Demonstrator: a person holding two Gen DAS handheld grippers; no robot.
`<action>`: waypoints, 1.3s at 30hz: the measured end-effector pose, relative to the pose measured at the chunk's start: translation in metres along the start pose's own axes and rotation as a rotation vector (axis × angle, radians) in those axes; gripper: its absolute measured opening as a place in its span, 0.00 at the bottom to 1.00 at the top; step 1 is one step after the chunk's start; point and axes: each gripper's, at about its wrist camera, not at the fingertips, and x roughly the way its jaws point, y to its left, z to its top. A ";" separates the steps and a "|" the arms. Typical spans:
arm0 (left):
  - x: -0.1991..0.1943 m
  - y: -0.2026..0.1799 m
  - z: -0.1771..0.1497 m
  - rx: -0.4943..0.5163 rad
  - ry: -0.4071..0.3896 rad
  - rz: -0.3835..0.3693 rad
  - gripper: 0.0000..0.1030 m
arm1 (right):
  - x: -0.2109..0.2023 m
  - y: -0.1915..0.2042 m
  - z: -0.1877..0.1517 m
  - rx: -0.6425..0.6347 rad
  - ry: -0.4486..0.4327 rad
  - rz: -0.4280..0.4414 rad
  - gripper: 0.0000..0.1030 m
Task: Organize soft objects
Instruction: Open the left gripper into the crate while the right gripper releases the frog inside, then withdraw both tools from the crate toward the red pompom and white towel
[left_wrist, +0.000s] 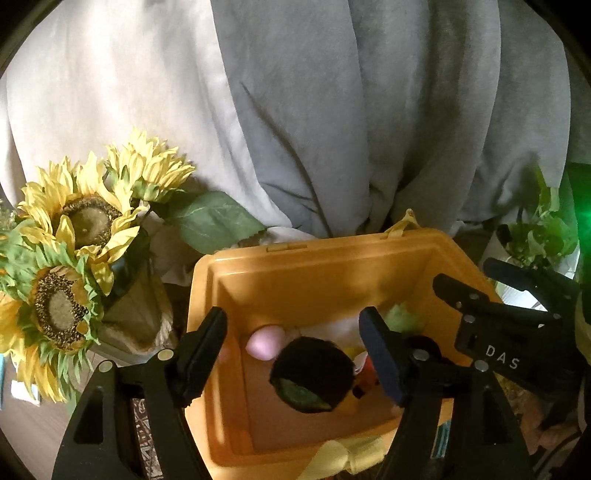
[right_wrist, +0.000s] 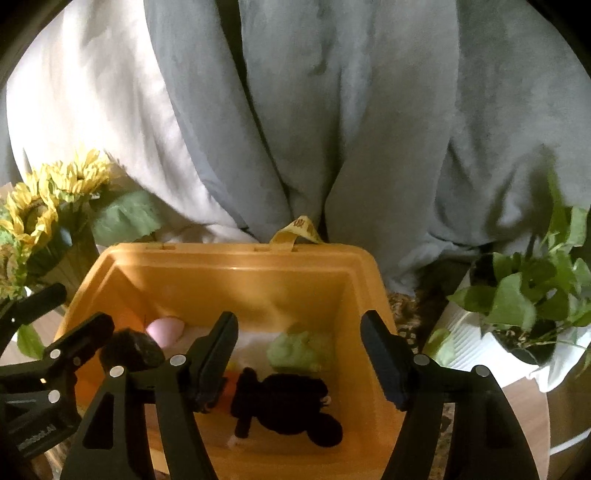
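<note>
Both grippers, left and right, hang spread and empty over the orange bin; sunflowers crowd its left edge, a potted plant its right.

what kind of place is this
Probably a home living area, by a window or curtain. Grey and white drapes hang behind, a sunflower bouquet and a potted green plant flank an orange bin of soft toys.

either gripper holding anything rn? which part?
Nothing held. Left gripper and right gripper both hang open over the orange bin; the black plush lies loose inside.
</note>
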 end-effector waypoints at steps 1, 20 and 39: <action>-0.005 0.001 -0.001 -0.003 -0.004 -0.004 0.72 | -0.004 0.000 0.000 0.000 -0.009 -0.002 0.68; -0.096 -0.003 -0.020 0.005 -0.157 0.046 0.76 | -0.091 0.009 -0.016 0.027 -0.178 0.003 0.75; -0.177 0.000 -0.064 0.052 -0.228 0.076 0.82 | -0.164 0.031 -0.070 0.083 -0.219 0.055 0.82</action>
